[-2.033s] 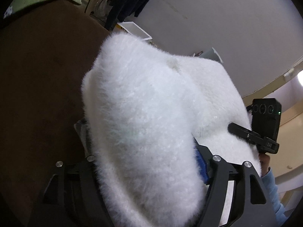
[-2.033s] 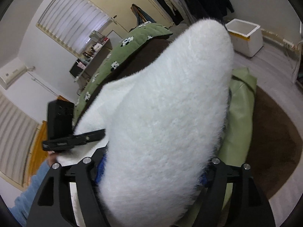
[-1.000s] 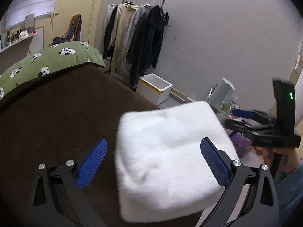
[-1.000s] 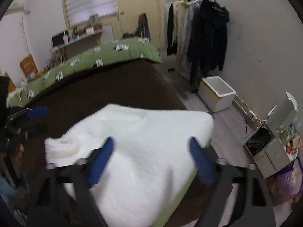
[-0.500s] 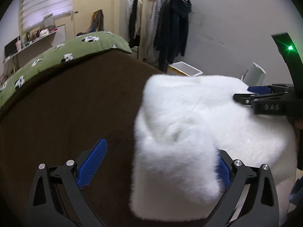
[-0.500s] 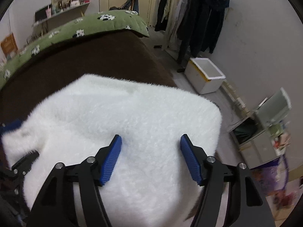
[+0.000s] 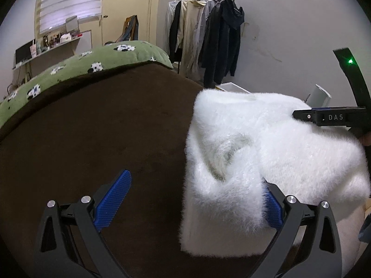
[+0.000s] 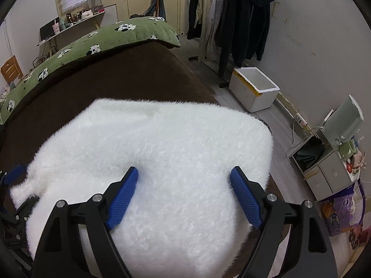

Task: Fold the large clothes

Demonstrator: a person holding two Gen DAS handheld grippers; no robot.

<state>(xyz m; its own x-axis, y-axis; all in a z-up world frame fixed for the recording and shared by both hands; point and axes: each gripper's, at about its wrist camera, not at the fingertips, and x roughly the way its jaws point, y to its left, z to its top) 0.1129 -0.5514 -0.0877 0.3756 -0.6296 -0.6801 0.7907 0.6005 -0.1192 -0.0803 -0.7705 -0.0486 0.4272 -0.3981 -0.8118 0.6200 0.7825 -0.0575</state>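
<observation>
A white fluffy sweater [image 7: 266, 143] [image 8: 167, 153] lies folded on the dark brown bed cover [image 7: 104, 127], near the bed's right edge. My left gripper [image 7: 194, 180] is open wide at the sweater's left end. A rolled fold of the sweater lies inside its right finger and partly hides that blue pad; the left pad [image 7: 113, 199] is over bare cover. My right gripper [image 8: 184, 171] hovers over the middle of the sweater with its jaws opening; the fabric lies under and between the pads, which do not press it. It also shows in the left wrist view [image 7: 329, 117].
A green cow-print quilt [image 8: 97, 39] covers the far side of the bed. Beyond the bed's right edge stand a clothes rack [image 8: 234, 18], a white foam box [image 8: 252, 92] on the floor, and a low cabinet [image 8: 331, 169] with an appliance on it.
The sweater, gripped and held up close to both cameras two seconds ago, now lies on the bed. Both grippers came down and let go; the right jaws spread wider in the last half second.
</observation>
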